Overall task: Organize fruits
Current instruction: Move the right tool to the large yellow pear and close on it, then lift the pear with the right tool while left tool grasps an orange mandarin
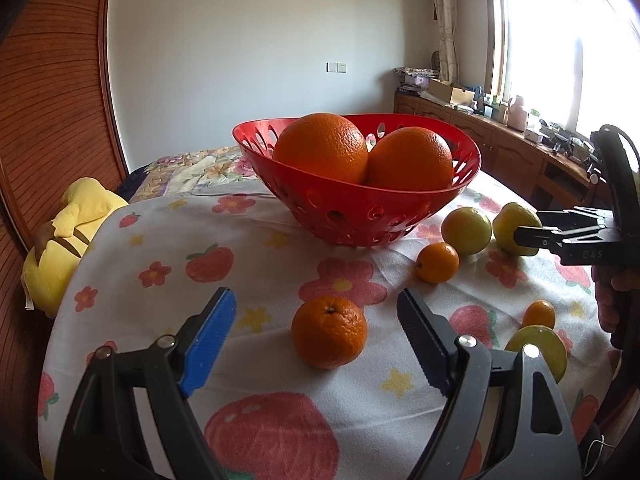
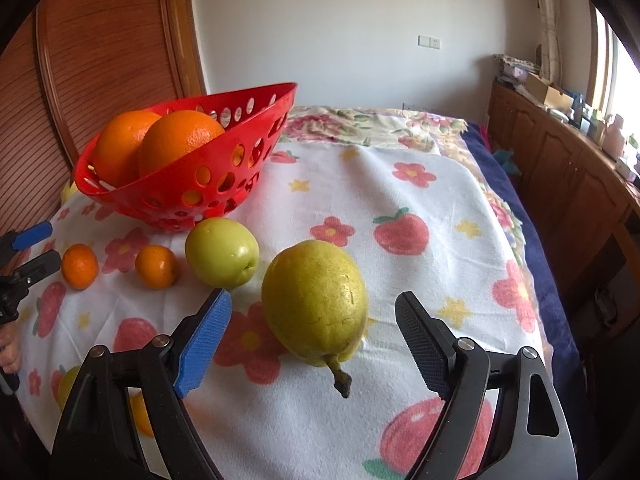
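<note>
One pear — lying flat, stem toward camera

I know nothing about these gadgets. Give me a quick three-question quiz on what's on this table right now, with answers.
1. How many oranges lie in the red basket?
2. True or false: the right gripper is already squeezing the pear.
3. Which fruit lies between the left gripper fingers: A) mandarin, B) green apple, C) banana?

Key: 1. Two. 2. False; both fingers stand clear of it. 3. A.
</note>
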A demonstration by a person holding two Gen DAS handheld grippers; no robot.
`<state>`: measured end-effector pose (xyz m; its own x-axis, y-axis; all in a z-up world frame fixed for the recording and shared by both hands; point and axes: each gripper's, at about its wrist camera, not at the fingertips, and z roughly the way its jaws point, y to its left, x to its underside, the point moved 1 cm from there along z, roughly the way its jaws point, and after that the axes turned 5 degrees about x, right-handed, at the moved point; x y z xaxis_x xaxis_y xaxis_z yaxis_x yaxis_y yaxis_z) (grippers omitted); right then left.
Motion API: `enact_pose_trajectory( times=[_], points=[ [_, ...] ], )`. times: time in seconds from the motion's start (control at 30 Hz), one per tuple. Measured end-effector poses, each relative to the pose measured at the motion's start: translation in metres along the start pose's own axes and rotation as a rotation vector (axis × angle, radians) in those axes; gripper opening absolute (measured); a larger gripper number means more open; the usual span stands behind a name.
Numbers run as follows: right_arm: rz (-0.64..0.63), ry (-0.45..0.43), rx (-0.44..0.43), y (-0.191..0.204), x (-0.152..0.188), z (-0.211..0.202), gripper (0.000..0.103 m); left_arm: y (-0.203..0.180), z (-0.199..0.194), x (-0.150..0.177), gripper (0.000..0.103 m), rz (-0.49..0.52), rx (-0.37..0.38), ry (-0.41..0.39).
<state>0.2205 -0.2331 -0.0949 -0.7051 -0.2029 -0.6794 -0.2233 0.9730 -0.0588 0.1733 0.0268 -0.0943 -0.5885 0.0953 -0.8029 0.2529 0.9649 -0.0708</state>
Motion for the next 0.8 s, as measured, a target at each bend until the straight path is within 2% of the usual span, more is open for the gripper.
enact_pose_trajectory(
  times=[0.23,0.3,0.37,0.4,0.53,0.8],
  points=[
    [0.002,0.045,0.001,0.001,-0.004,0.015,0.081,-0.003,0.004,-0.001,0.083,0.014,-0.008,0.016],
    [-0.002,0.053,0.001,0.001,-0.004,0.017,0.077,-0.002,0.005,-0.001,0.083,0.01,-0.01,0.02],
    [-0.008,0.057,0.002,0.001,-0.004,0.018,0.064,-0.001,0.006,-0.001,0.083,0.006,-0.012,0.023],
    [-0.01,0.056,0.006,0.001,-0.003,0.018,0.062,-0.001,0.006,0.0,0.083,0.005,-0.012,0.024],
    [-0.008,0.045,0.002,0.001,0.001,0.013,0.062,-0.001,0.008,0.0,0.083,0.006,-0.016,0.029],
    [0.002,-0.014,-0.062,0.012,0.019,-0.021,0.062,-0.002,0.011,0.001,0.083,0.014,-0.026,0.041]
  ],
)
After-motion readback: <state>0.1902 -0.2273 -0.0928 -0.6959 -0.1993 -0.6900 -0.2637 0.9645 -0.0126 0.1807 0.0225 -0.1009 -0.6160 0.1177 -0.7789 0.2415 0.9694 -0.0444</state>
